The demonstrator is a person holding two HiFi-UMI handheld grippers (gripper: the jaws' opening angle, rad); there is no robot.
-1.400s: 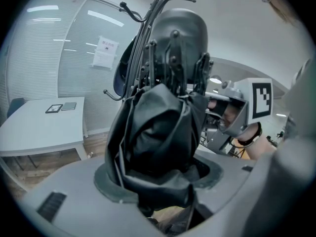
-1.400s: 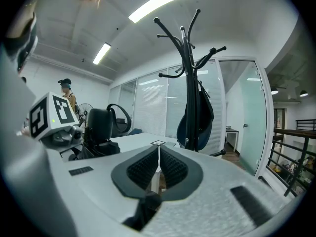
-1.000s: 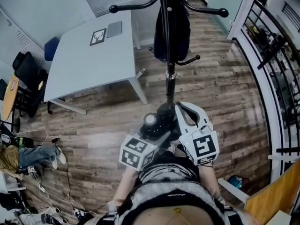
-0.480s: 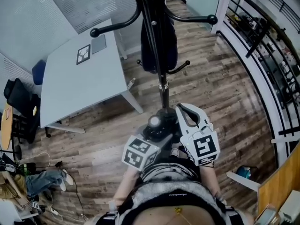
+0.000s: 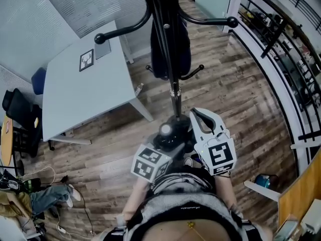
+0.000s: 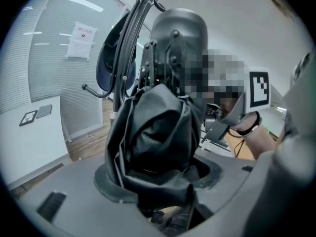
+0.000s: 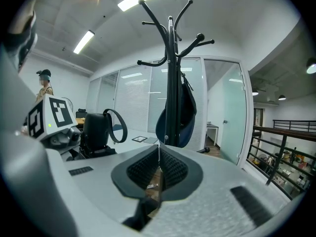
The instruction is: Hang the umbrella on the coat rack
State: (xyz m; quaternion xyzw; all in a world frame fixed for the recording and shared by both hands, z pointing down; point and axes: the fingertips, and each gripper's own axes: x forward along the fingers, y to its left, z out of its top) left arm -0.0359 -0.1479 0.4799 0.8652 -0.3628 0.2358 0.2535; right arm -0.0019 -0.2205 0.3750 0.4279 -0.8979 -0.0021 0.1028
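The umbrella (image 6: 155, 132) is folded and sits in your left gripper (image 6: 163, 186). Its jaws are clamped on the bunched black fabric, and the rounded handle (image 6: 170, 33) stands up above them. Only the left gripper view shows that grip. In the head view the gripper's cube covers it, and you see just the handle's round top.

The right gripper view adds the strap (image 7: 114, 125) looped off the handle, up and to the left of your right gripper (image 7: 159, 174). That gripper's jaws are together, pad against pad, with nothing between them.

The rack (image 7: 170, 83) stands straight beyond the right jaws, apart from them. From the left jaws it is beyond and to the left, behind the umbrella. Its upper hooks (image 7: 200, 37) show whole only in the right gripper view. A dark bag (image 7: 183, 110) hangs on the rack, above and beyond both pairs of jaws.

The head view alone shows the white worktop (image 5: 85, 94), well off to the left of the left jaws, and the wood floor (image 5: 235, 99) beneath.
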